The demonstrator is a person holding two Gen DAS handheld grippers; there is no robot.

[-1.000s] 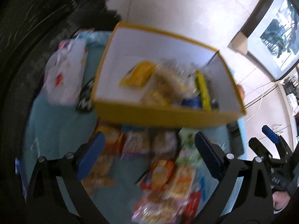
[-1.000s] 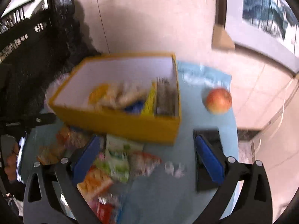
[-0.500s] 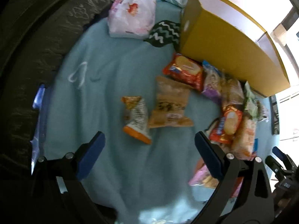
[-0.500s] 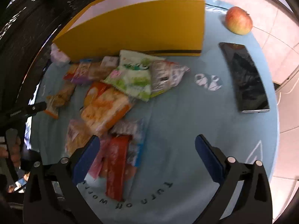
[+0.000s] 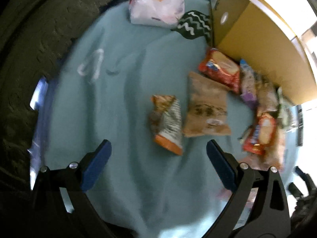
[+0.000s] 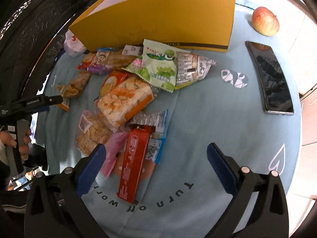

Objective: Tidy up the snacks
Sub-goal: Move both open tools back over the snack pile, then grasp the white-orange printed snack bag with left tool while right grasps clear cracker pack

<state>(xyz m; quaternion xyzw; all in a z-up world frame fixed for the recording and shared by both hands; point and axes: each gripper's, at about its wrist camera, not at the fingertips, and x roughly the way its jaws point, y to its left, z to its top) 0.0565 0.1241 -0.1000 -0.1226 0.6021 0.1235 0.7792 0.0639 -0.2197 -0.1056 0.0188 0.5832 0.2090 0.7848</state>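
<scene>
Left gripper (image 5: 158, 156) spread wide and empty above the light blue tablecloth (image 5: 111, 119), just short of a small orange-ended packet (image 5: 167, 123) and a tan packet (image 5: 206, 109). Right gripper (image 6: 155, 156) likewise agape, gripping nothing, over a long red packet (image 6: 132, 164) at the near edge of the snack pile. Further packets, among them a green one (image 6: 158, 67), strewn against the front wall of the yellow box (image 6: 162, 19). To the right, an apple (image 6: 265, 20) and a phone (image 6: 271, 77), apart from the snacks.
</scene>
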